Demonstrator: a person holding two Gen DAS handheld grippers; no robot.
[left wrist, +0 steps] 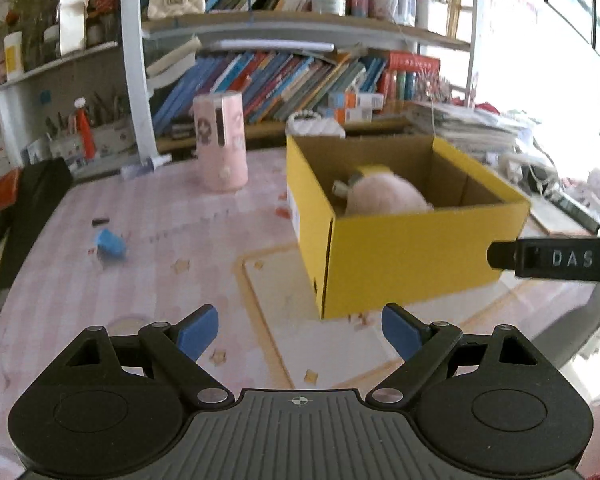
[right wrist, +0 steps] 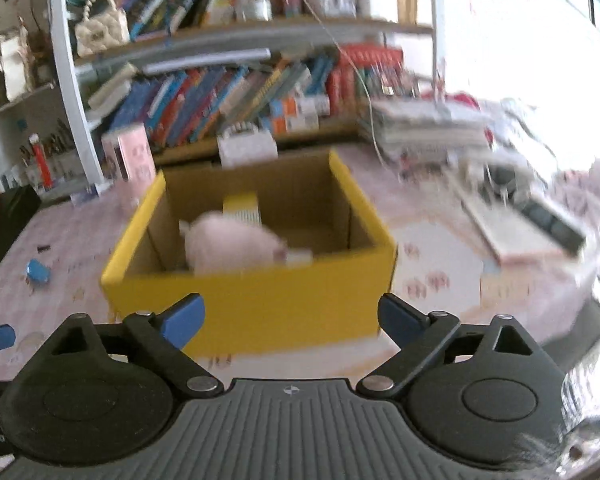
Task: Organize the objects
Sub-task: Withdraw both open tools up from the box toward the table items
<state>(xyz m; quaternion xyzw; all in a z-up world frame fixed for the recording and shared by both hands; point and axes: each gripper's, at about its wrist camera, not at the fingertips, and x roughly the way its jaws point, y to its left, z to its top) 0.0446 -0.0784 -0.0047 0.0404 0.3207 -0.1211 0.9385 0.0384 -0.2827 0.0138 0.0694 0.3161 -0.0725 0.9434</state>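
Both hand-held grippers hang over the pink tabletop (left wrist: 160,208) with nothing between their blue pads. The left hand-held gripper (left wrist: 300,330) sits at the bottom of its own view, fingers spread wide apart. The right hand-held gripper (right wrist: 290,320) is likewise spread wide, bottom centre of its view, just in front of the yellow box (right wrist: 260,296).

The box (left wrist: 400,256) stands open-topped right of centre in the left view. Inside it lies a pink plush (left wrist: 384,196), with a yellow item (left wrist: 374,171) behind it; the right view shows the same plush (right wrist: 228,244) left of centre in the box, though blurred.

On the tabletop to the left, well apart from the box, lie a small blue piece (left wrist: 110,243) and a small dark bit (left wrist: 100,222). A pink cup (left wrist: 220,140) stands upright further back, in front of the bookshelf (left wrist: 300,32).
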